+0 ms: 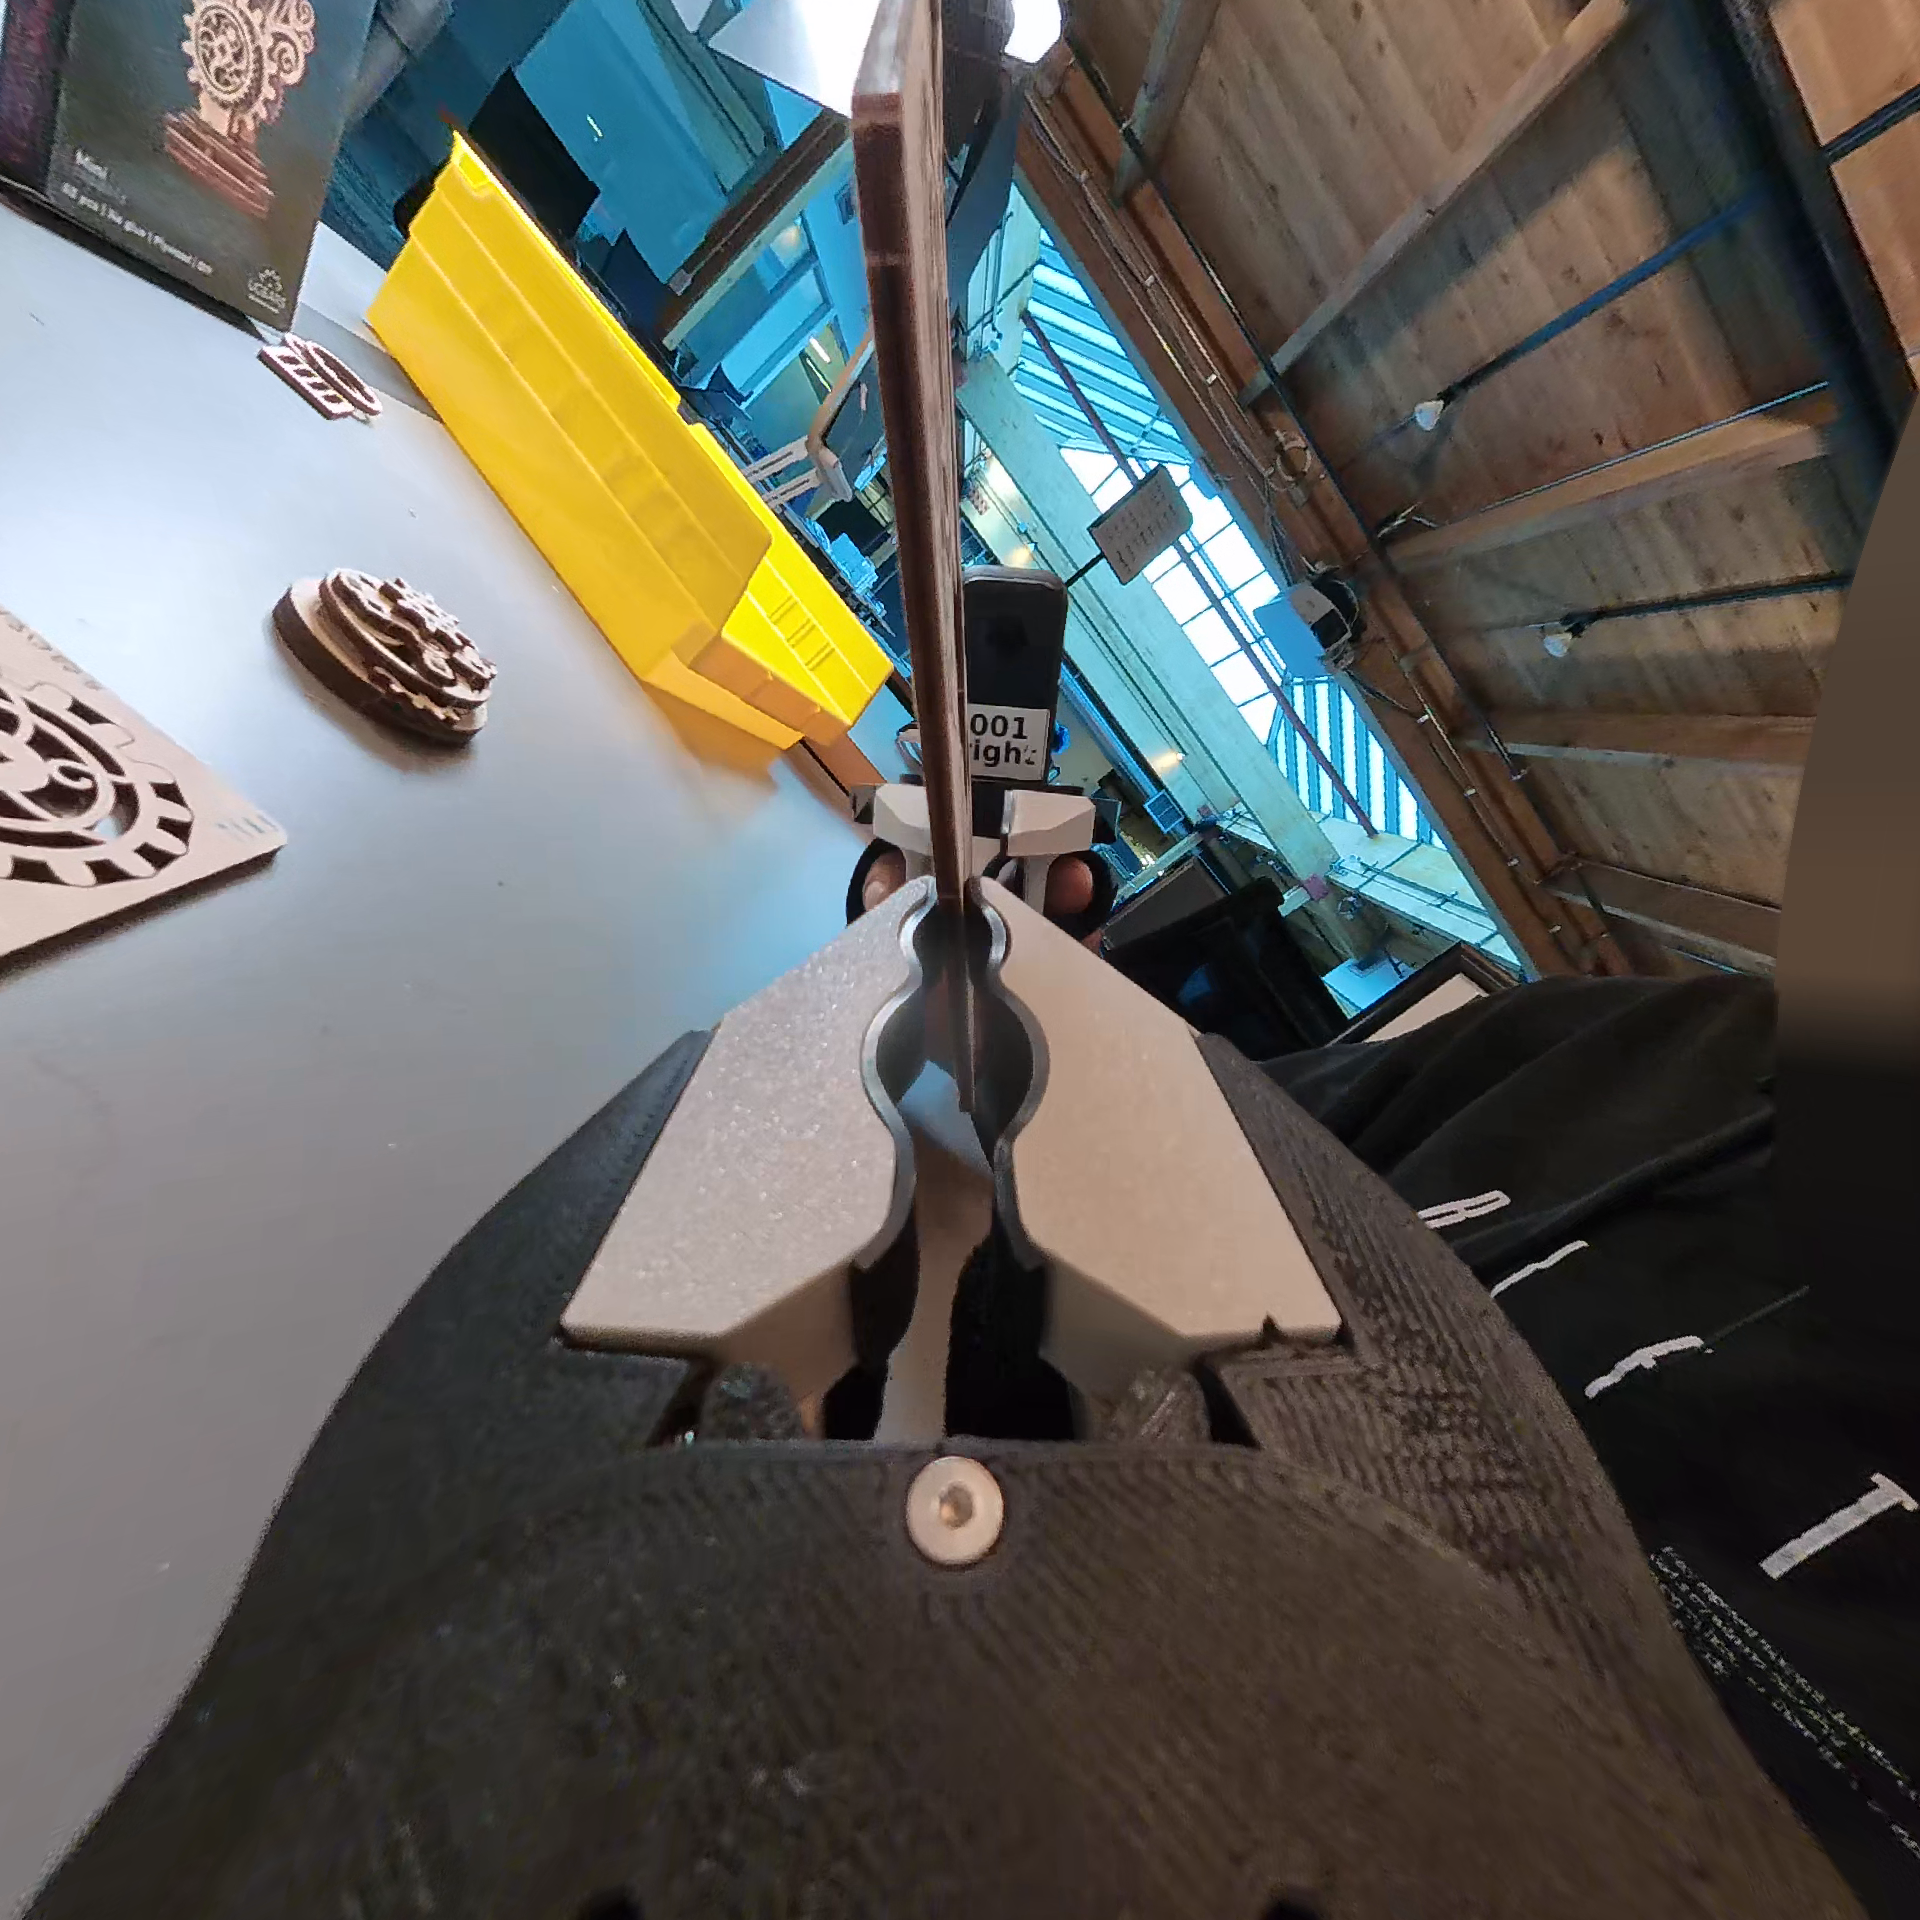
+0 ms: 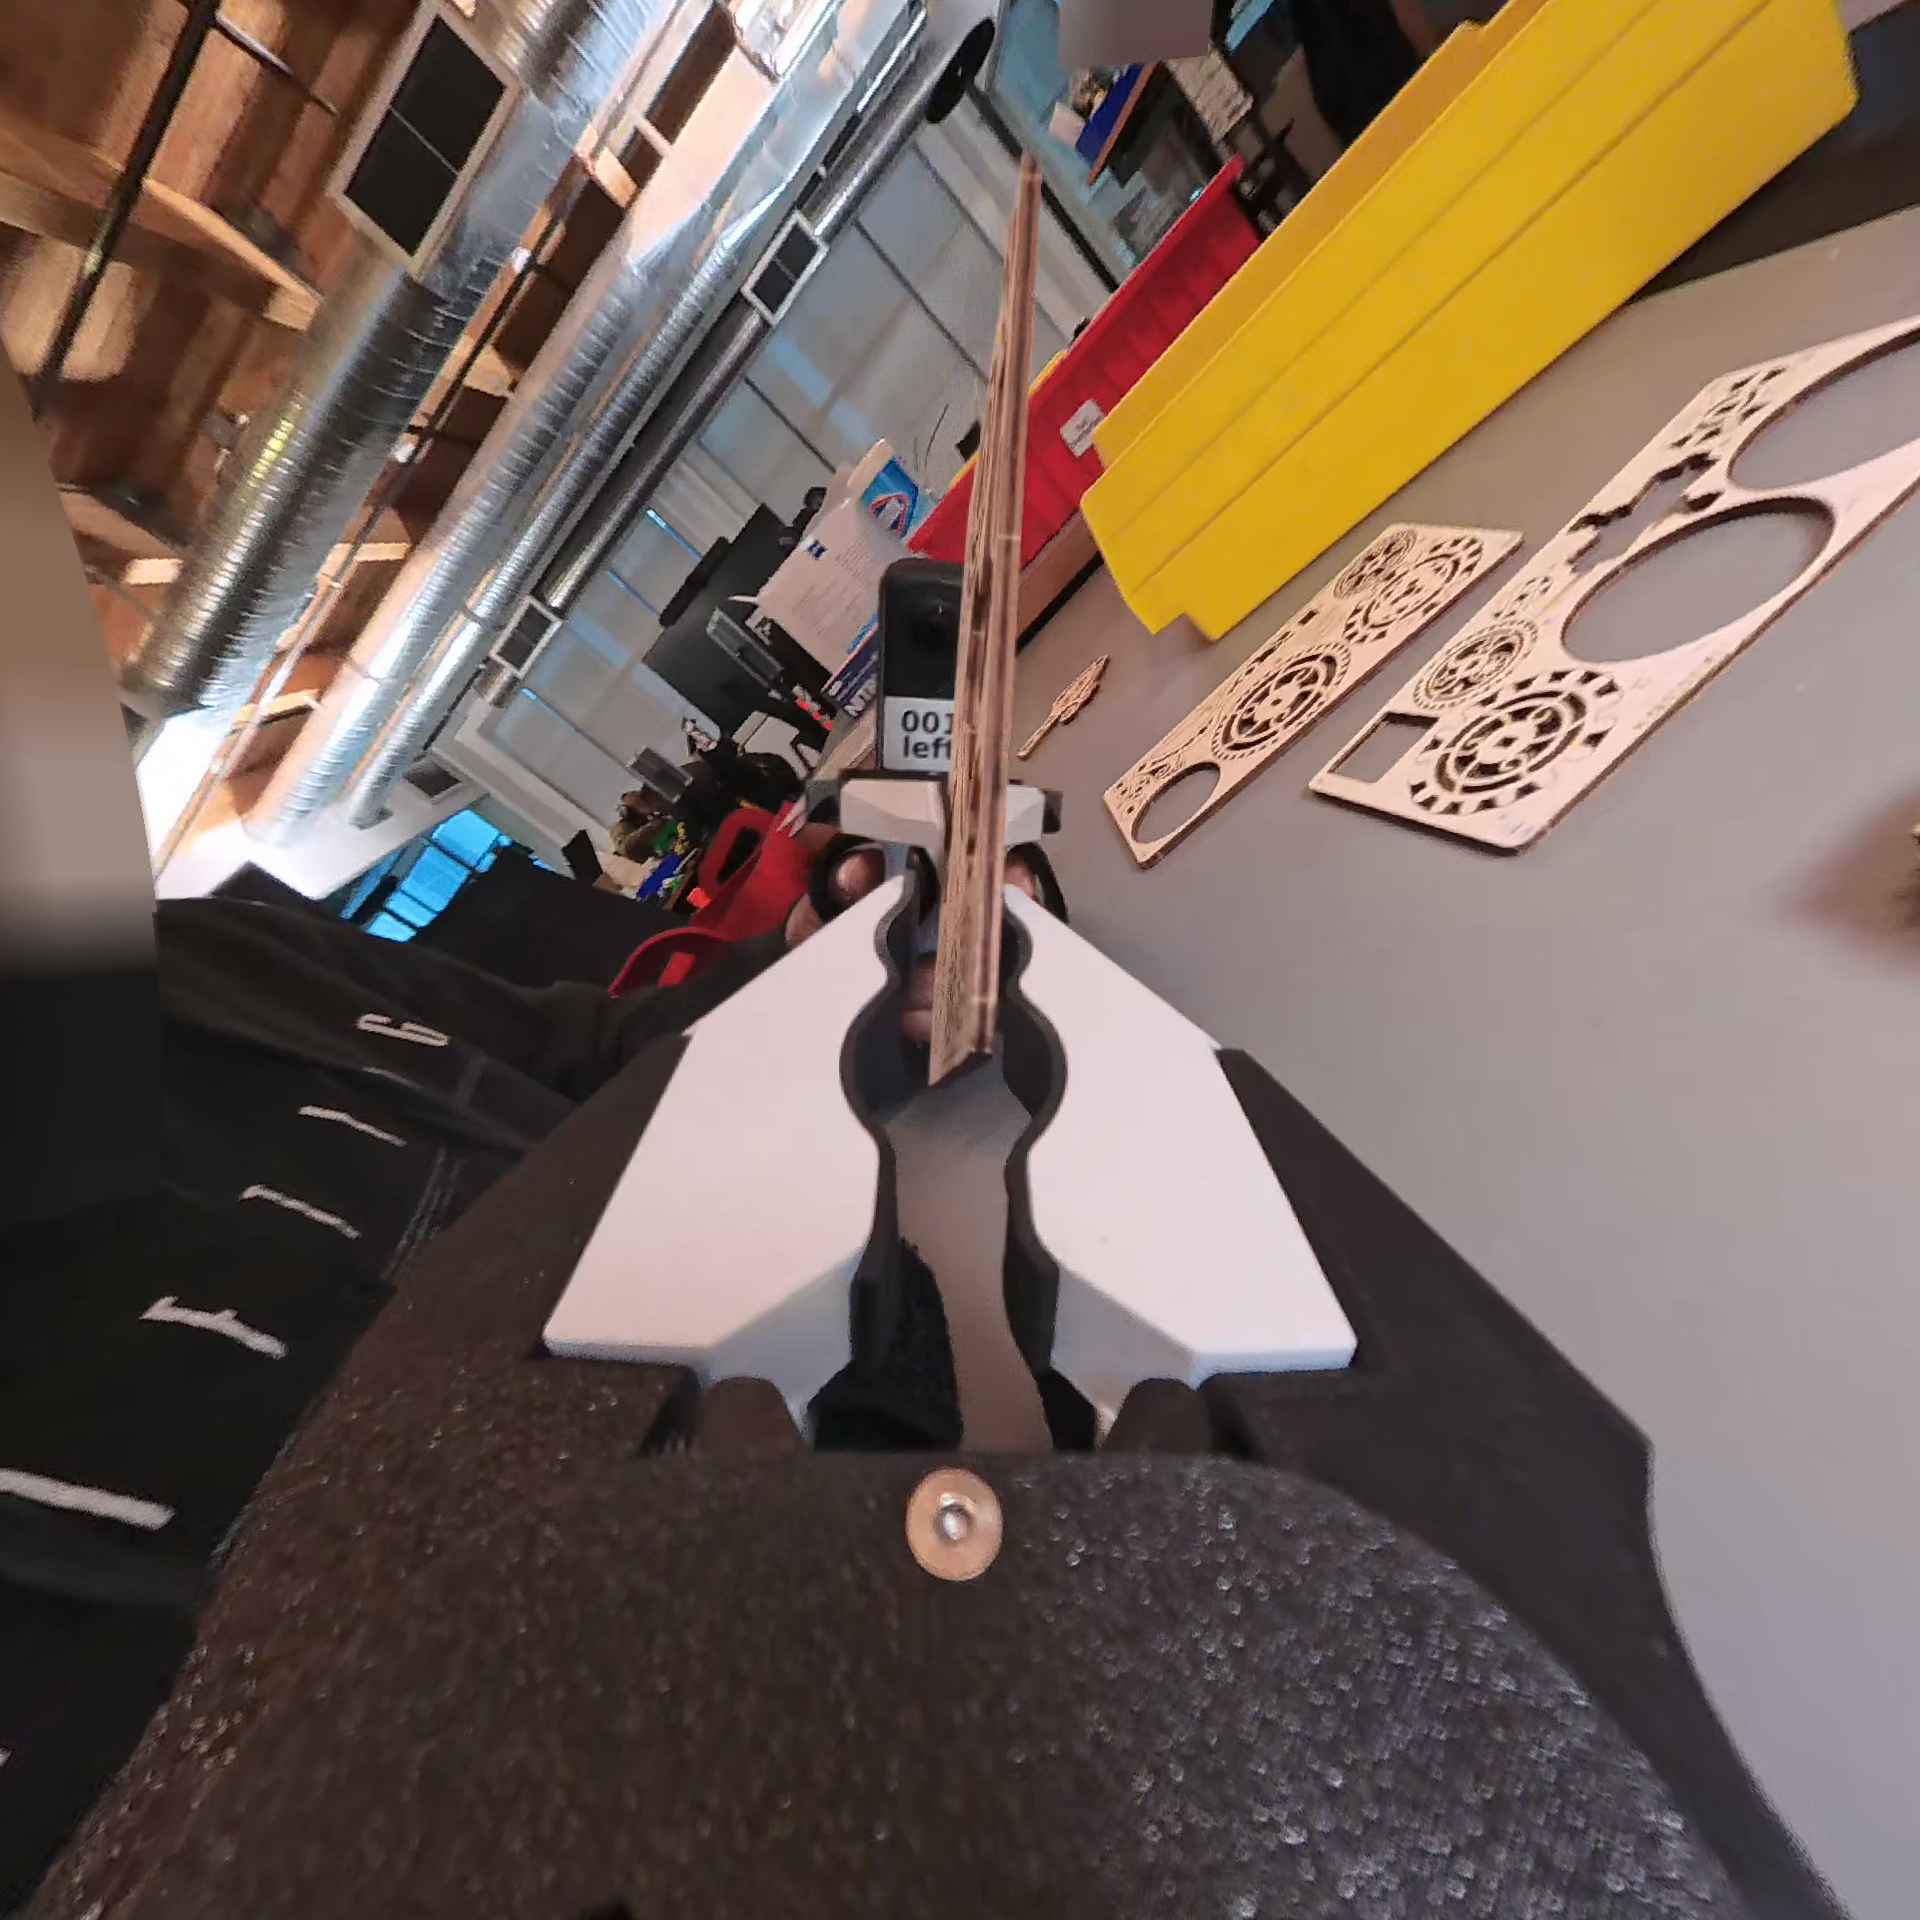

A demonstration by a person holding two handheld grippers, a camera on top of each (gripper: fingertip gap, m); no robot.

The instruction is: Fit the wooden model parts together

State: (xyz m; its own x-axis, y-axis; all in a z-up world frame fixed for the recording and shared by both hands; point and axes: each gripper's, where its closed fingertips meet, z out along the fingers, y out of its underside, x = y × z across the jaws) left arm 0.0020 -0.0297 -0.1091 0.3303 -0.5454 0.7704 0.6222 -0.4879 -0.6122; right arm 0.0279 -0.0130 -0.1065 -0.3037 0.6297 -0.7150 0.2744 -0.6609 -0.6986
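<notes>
A thin wooden part sheet (image 1: 906, 416) is held on edge in the air between both grippers. My left gripper (image 1: 954, 899) is shut on one end of it, and the sheet runs up and away from the jaws. My right gripper (image 2: 956, 920) is shut on the other end of the same sheet (image 2: 1003, 520). Each gripper shows beyond the sheet in the other's view: the right one (image 1: 982, 826) and the left one (image 2: 940, 810), facing each other. A built-up gear piece (image 1: 384, 655) on a round base lies on the grey table (image 1: 312, 1039).
Yellow bins (image 1: 603, 457) stand along the table's far side, also in the right wrist view (image 2: 1455, 343), beside a red bin (image 2: 1122, 343). Cut-out wooden sheets (image 2: 1320, 675) (image 2: 1621, 613) (image 1: 94, 790), small wooden pieces (image 1: 322, 379) (image 2: 1065, 707) and the kit box (image 1: 197, 135) lie around. A black sleeve (image 2: 312, 1091) is close. The gap from one gripper's tips to the other's is roughly 4 centimeters. From either gripper's tips it is about 15 centimeters to the built-up gear piece (image 1: 384, 655).
</notes>
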